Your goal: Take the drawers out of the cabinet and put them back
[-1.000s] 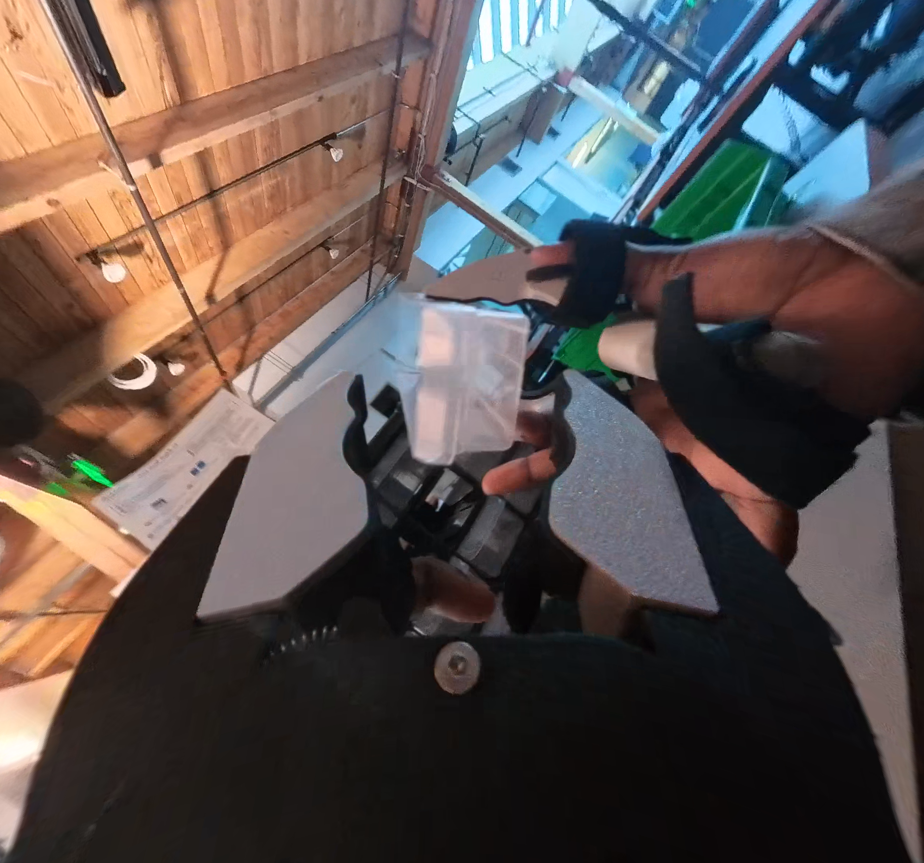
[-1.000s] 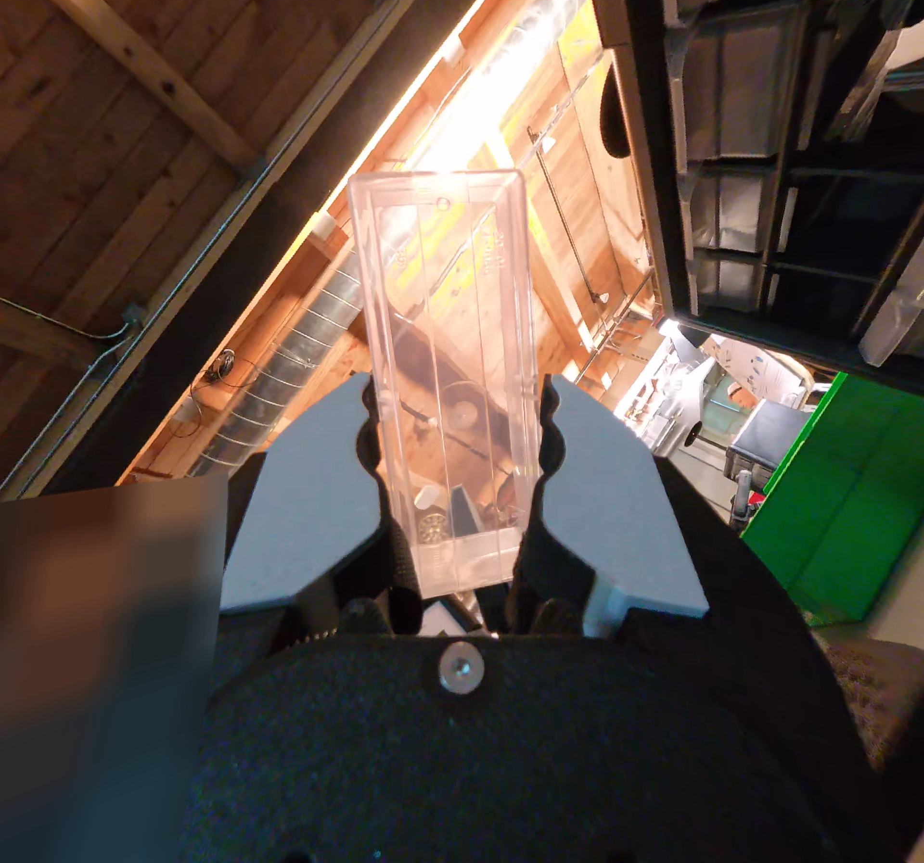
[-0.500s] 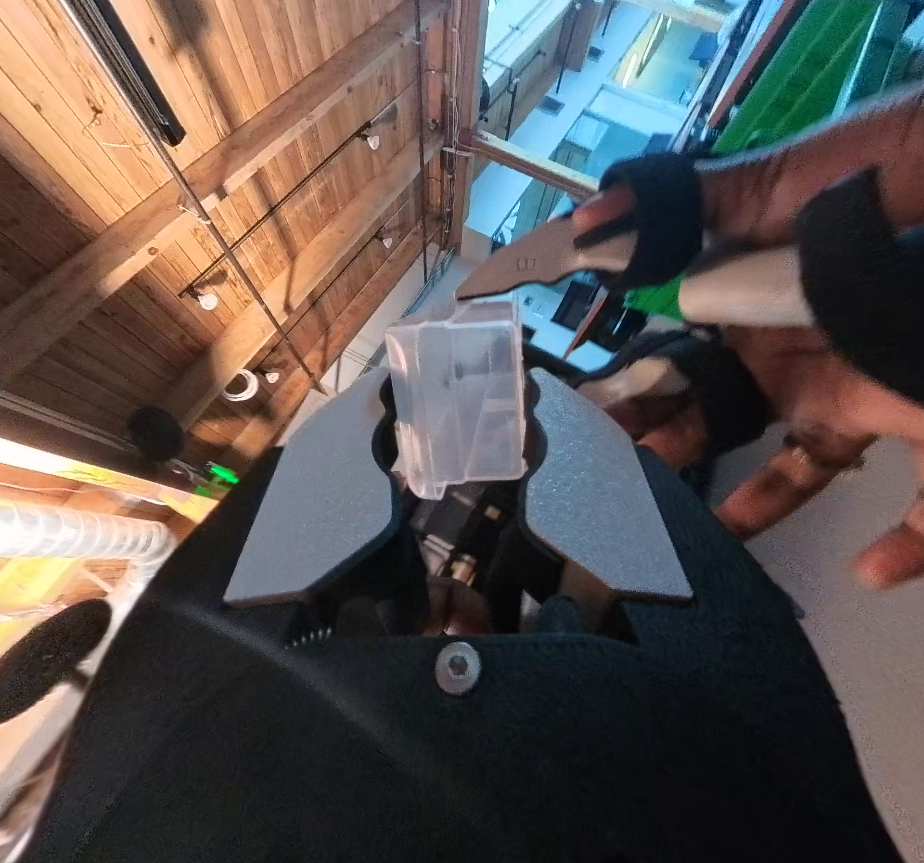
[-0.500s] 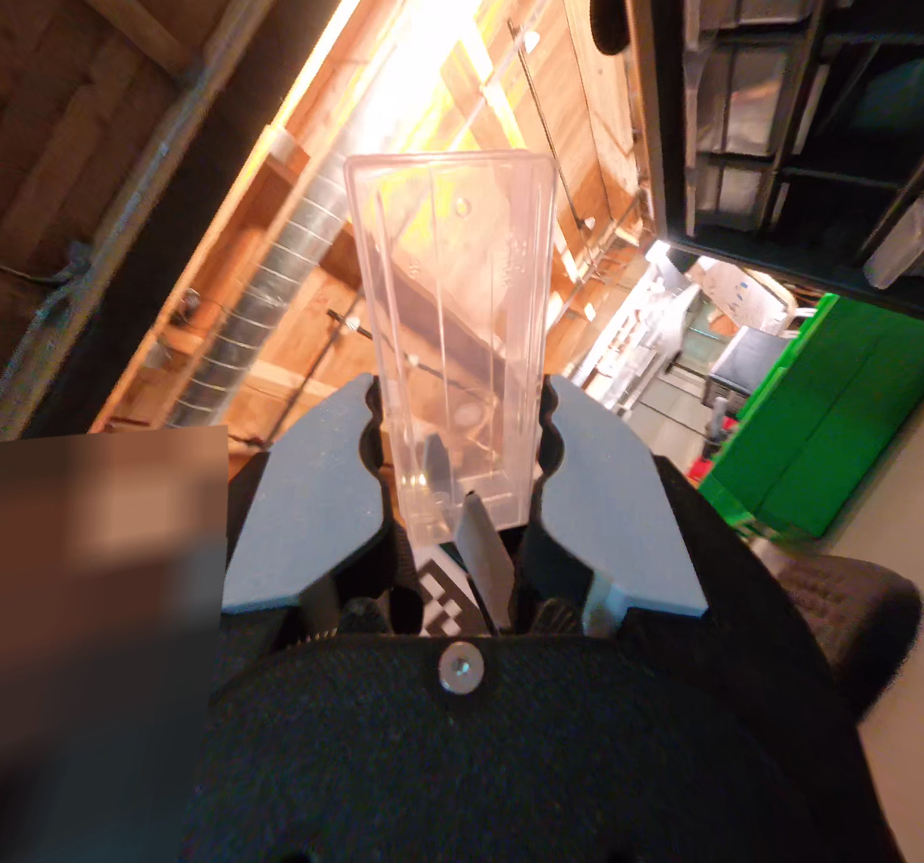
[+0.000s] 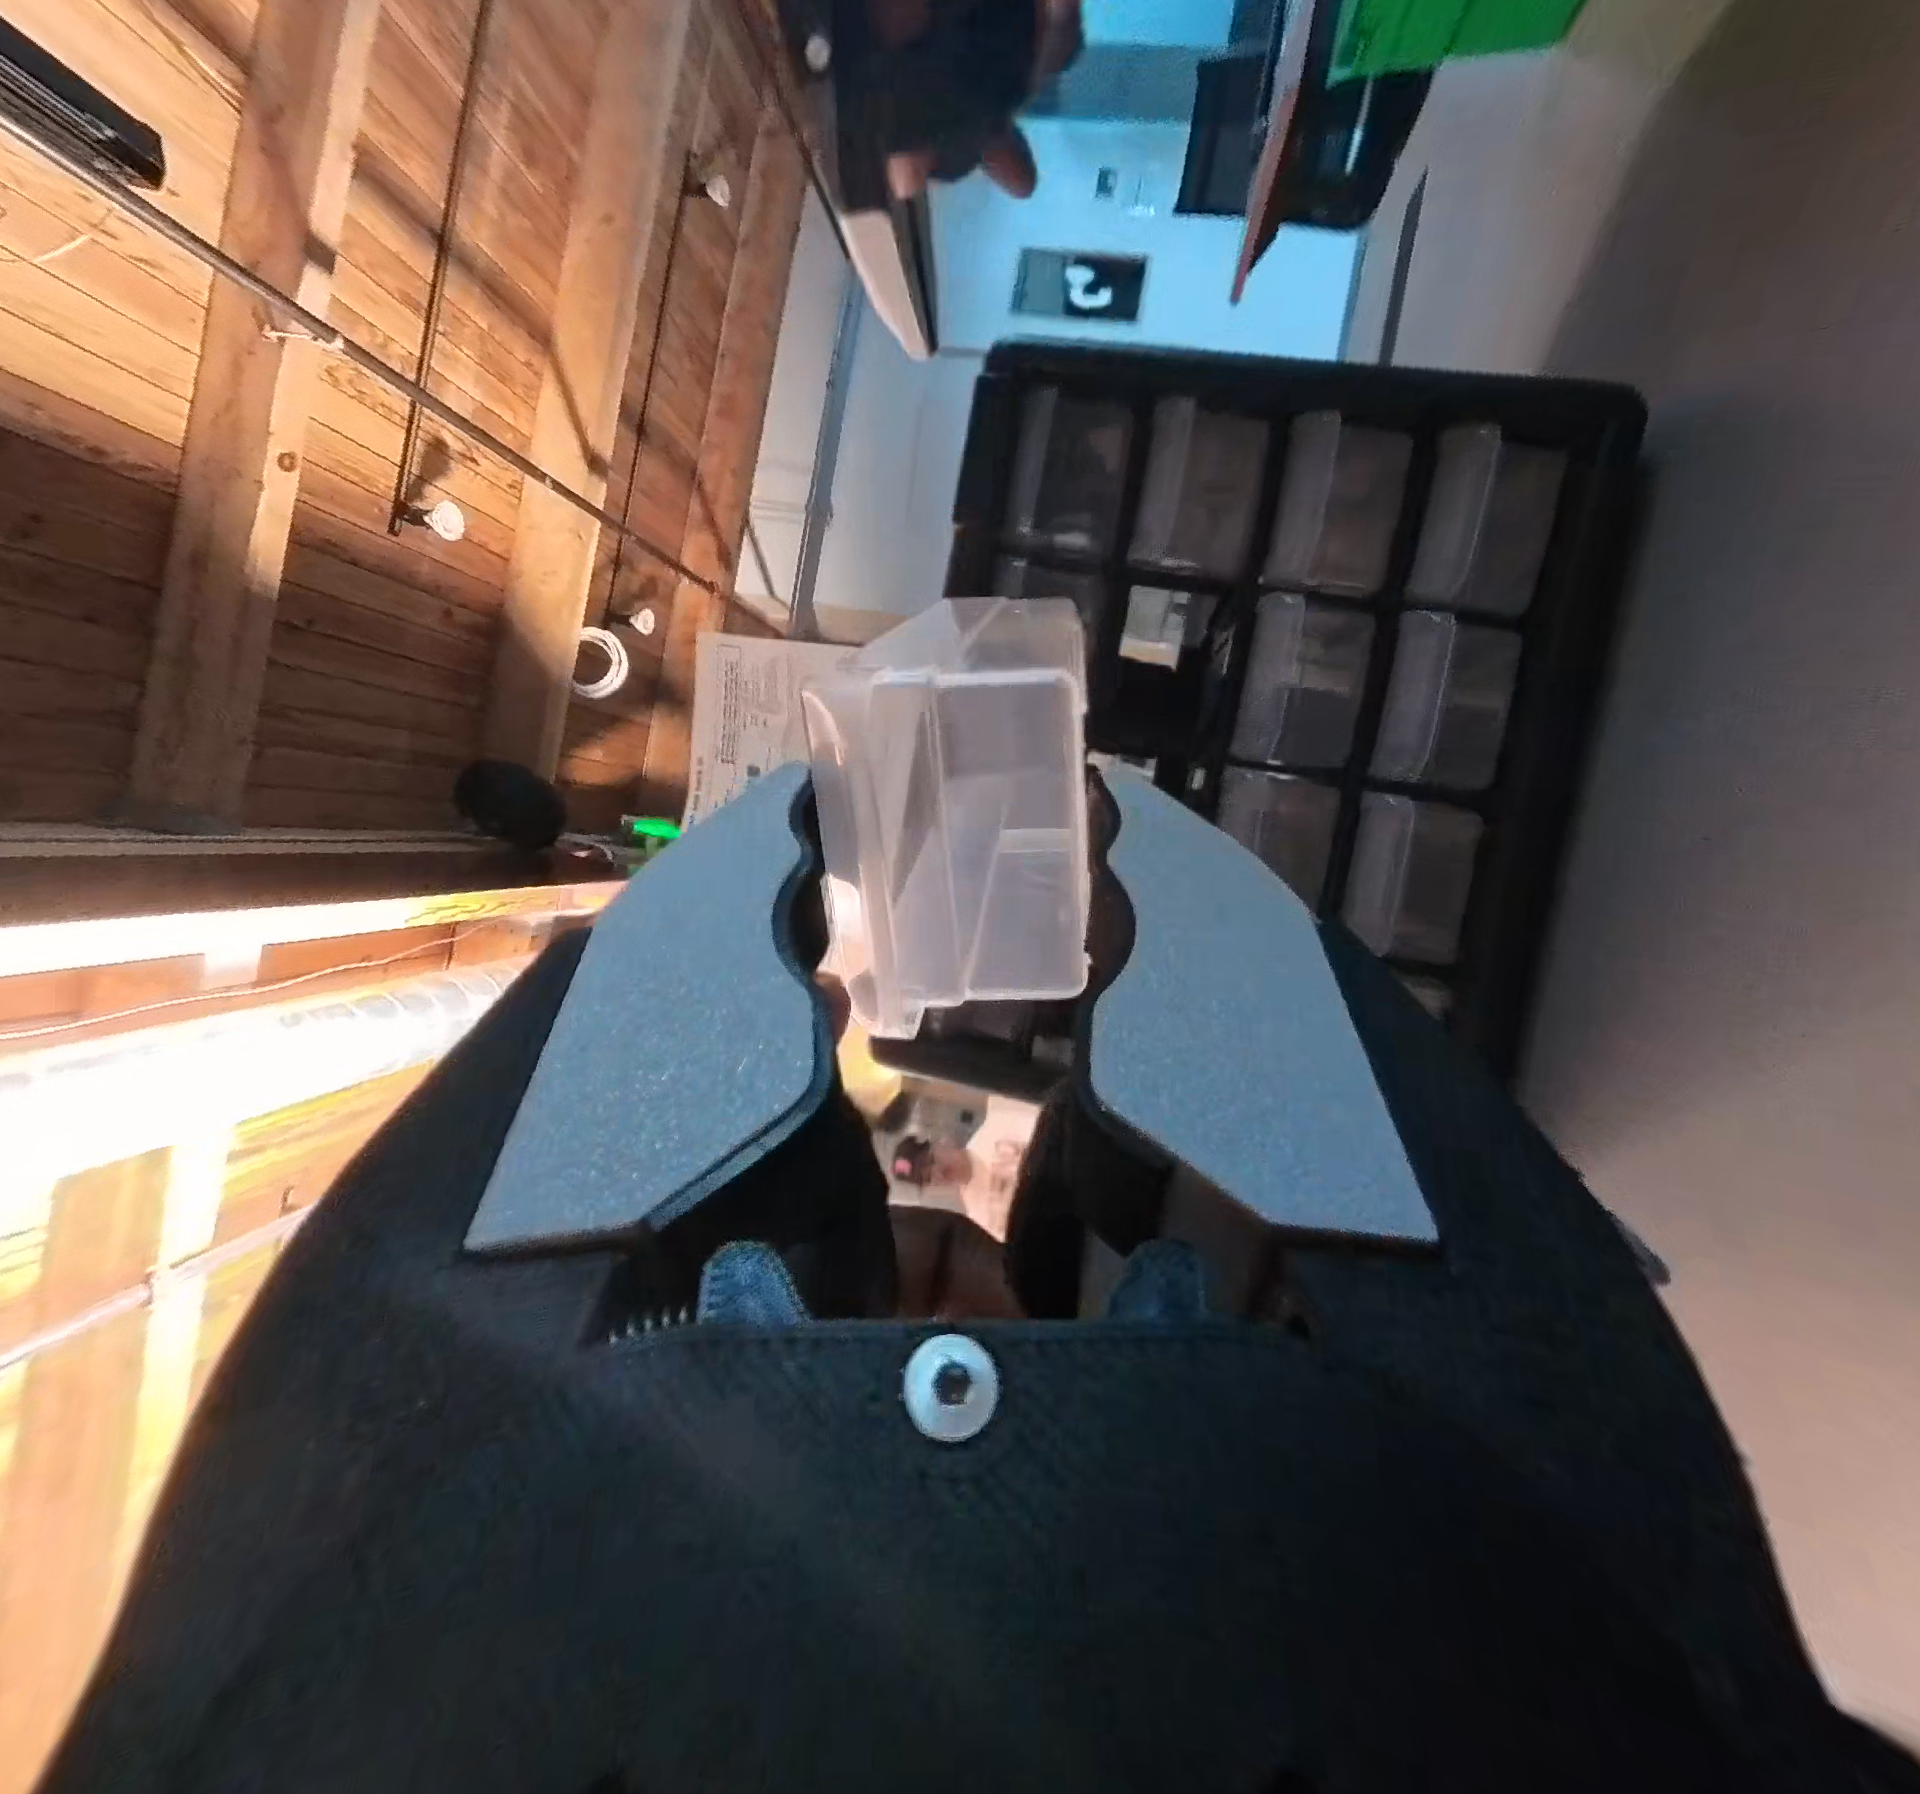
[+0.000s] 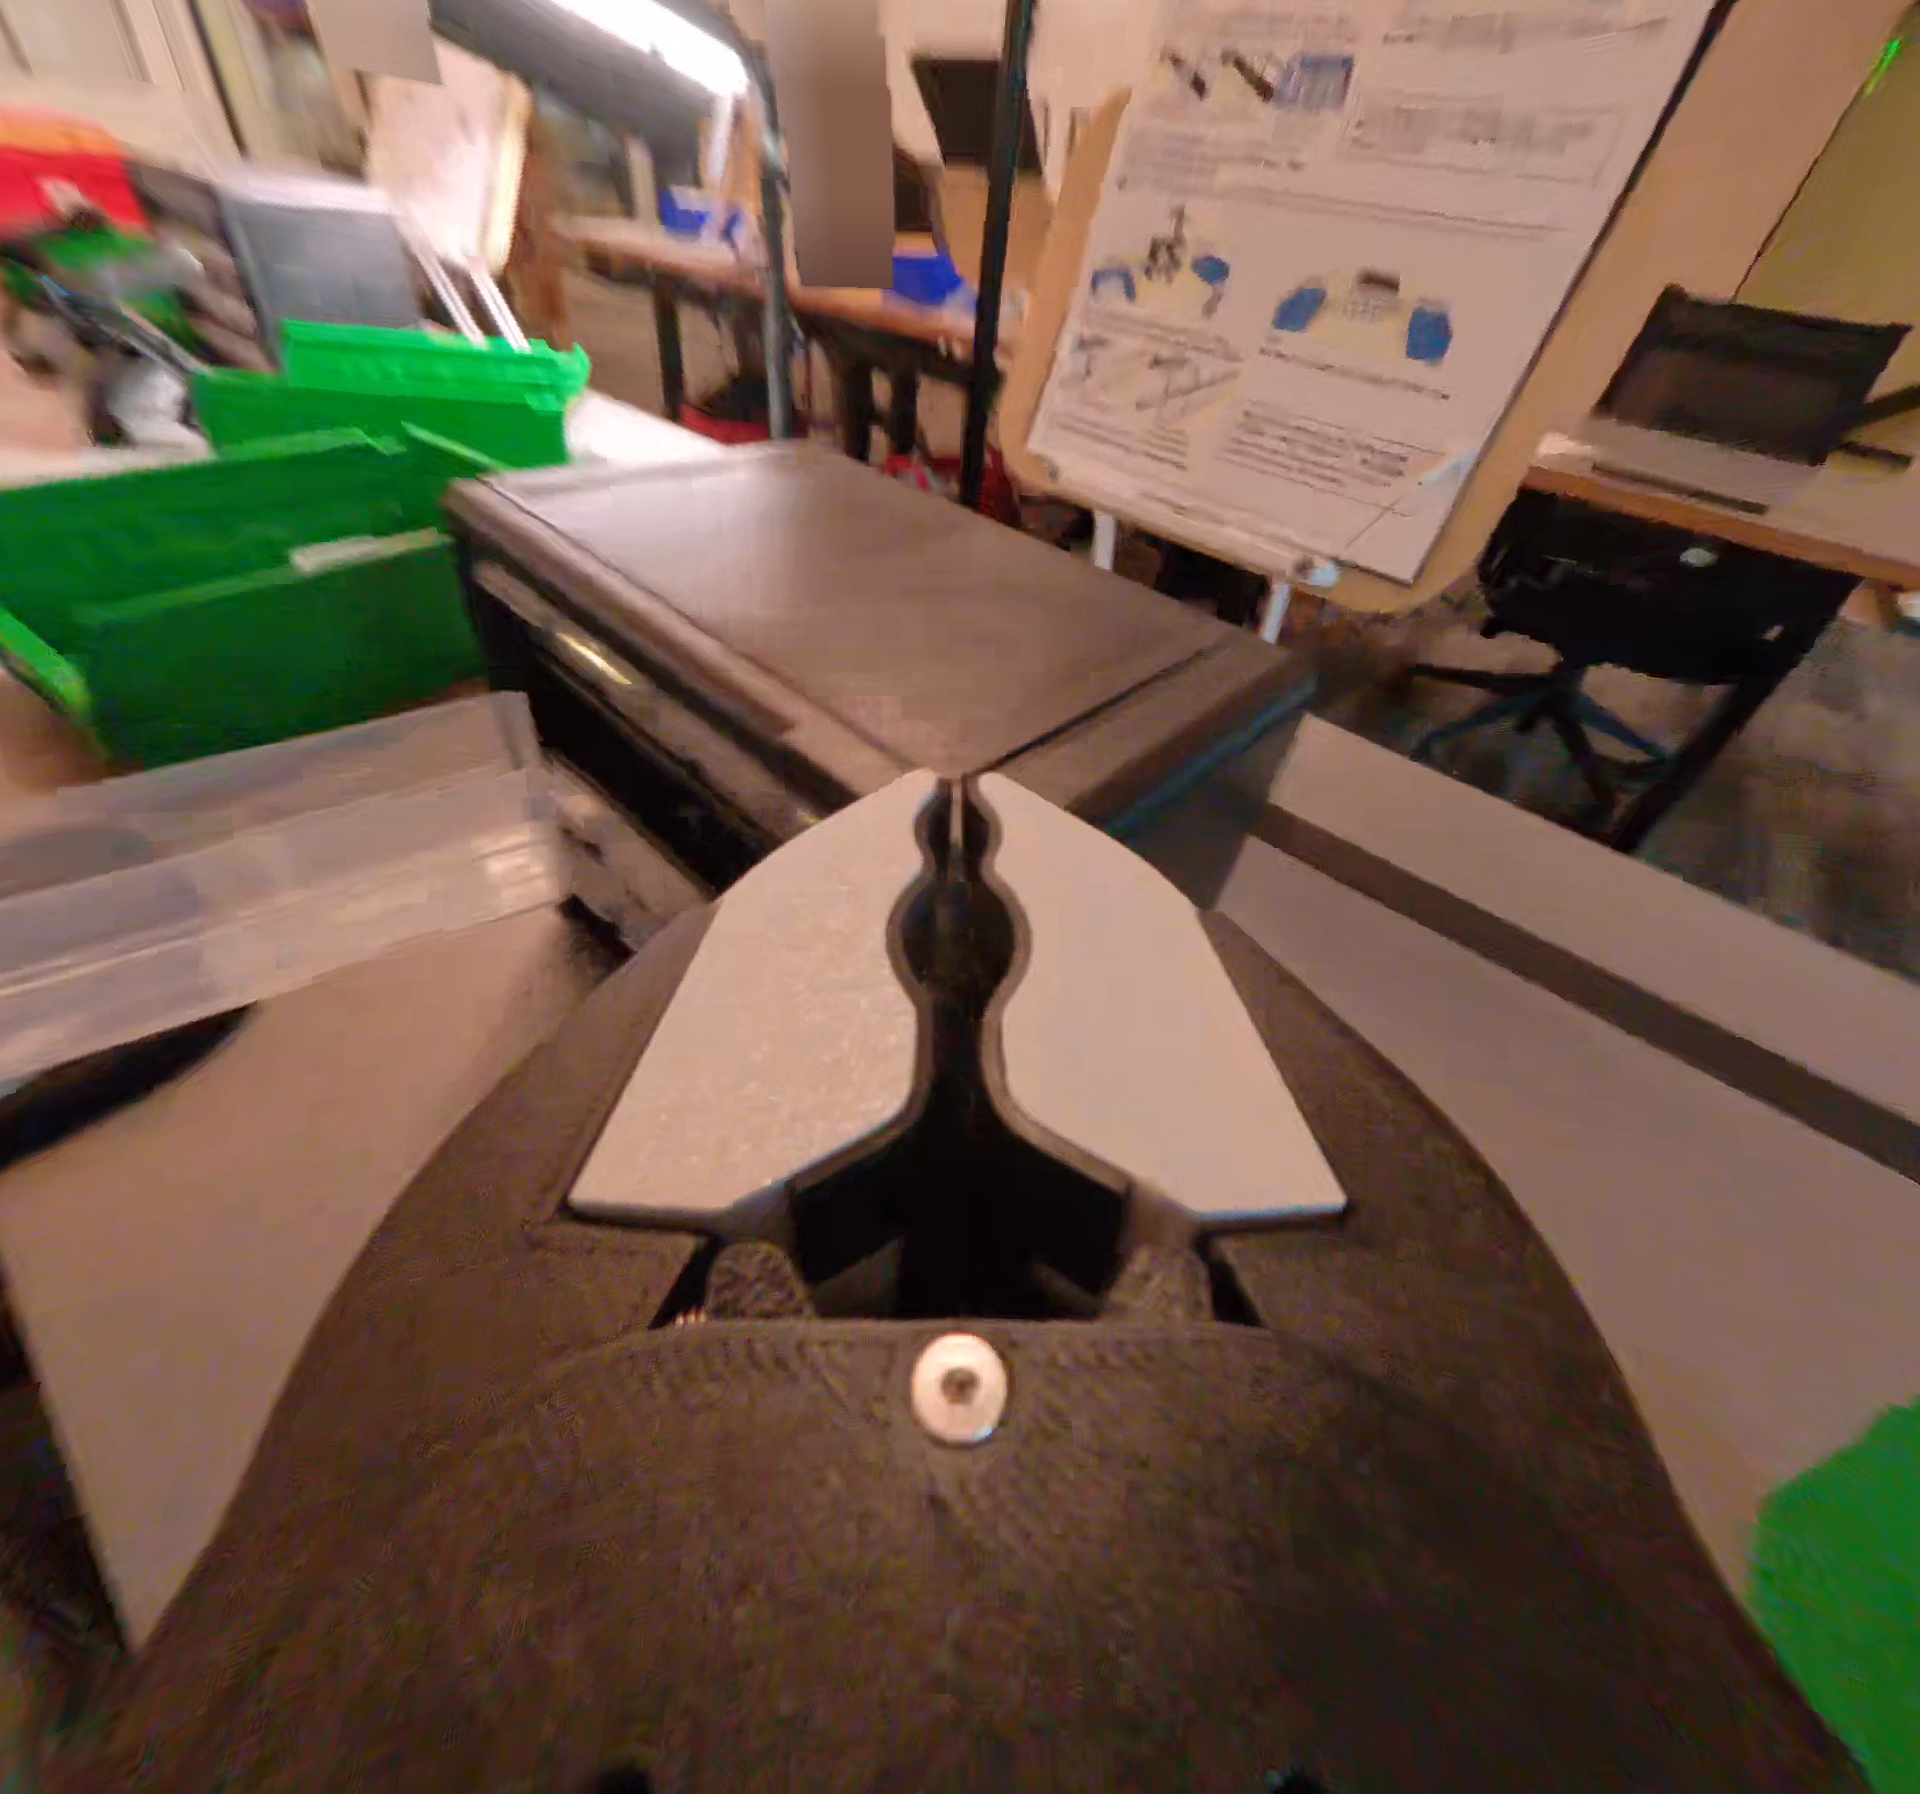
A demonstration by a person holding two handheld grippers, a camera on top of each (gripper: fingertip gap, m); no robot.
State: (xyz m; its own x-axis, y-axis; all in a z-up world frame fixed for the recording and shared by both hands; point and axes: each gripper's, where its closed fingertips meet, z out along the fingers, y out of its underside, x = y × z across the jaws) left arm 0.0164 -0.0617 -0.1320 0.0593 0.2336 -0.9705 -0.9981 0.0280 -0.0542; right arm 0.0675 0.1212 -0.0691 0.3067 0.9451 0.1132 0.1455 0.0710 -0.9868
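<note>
My left gripper [image 5: 951,788] is shut on a clear plastic drawer [image 5: 977,840] and holds it in the air in front of the black cabinet [image 5: 1600,622]. The cabinet front shows rows of clear drawers [image 5: 1444,705] and one dark empty slot [image 5: 1164,622] just behind the held drawer. My right gripper [image 6: 956,788] is shut with nothing between its fingers, over the cabinet's flat black top [image 6: 883,601]. A blurred clear drawer [image 6: 260,871] shows at the left of the right wrist view.
A gloved hand [image 5: 966,30] is at the top of the left wrist view. Green crates [image 6: 291,549] stand left of the cabinet. A poster board [image 6: 1351,238], a laptop [image 6: 1745,394] and an office chair [image 6: 1621,601] are behind.
The clear drawer passed from my right gripper to my left, which closed on it and turned to face the cabinet front. The right gripper let go, shut empty and swung down over the cabinet top.
</note>
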